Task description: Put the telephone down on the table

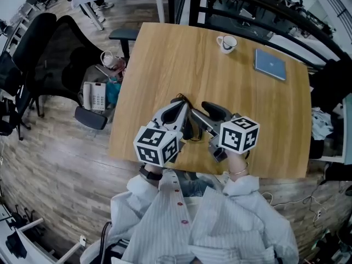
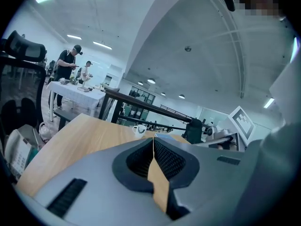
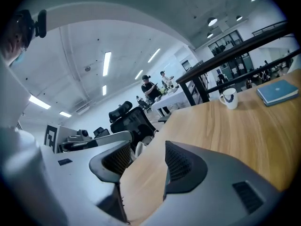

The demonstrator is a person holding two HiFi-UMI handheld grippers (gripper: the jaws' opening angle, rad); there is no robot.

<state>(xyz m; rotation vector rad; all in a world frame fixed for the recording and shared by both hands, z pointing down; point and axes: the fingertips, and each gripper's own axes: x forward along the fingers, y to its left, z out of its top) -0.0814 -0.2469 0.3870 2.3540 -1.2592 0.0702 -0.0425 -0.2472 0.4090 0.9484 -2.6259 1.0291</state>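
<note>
A person holds two grippers over the near edge of a wooden table (image 1: pixel 165 65). The left gripper (image 1: pixel 179 106) has its jaws pressed together, with nothing between them. The right gripper (image 1: pixel 212 110) has its jaws spread and is empty. The white telephone (image 1: pixel 94 96) sits off the table, on a black office chair (image 1: pixel 60 48) beside the tabletop's left edge. A white mug (image 1: pixel 226 43) stands at the far edge, and a blue book (image 1: pixel 270 64) lies near the far right corner

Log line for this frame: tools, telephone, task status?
left tool: shut, empty | right tool: open, empty | telephone: on chair beside table | task: not done
</note>
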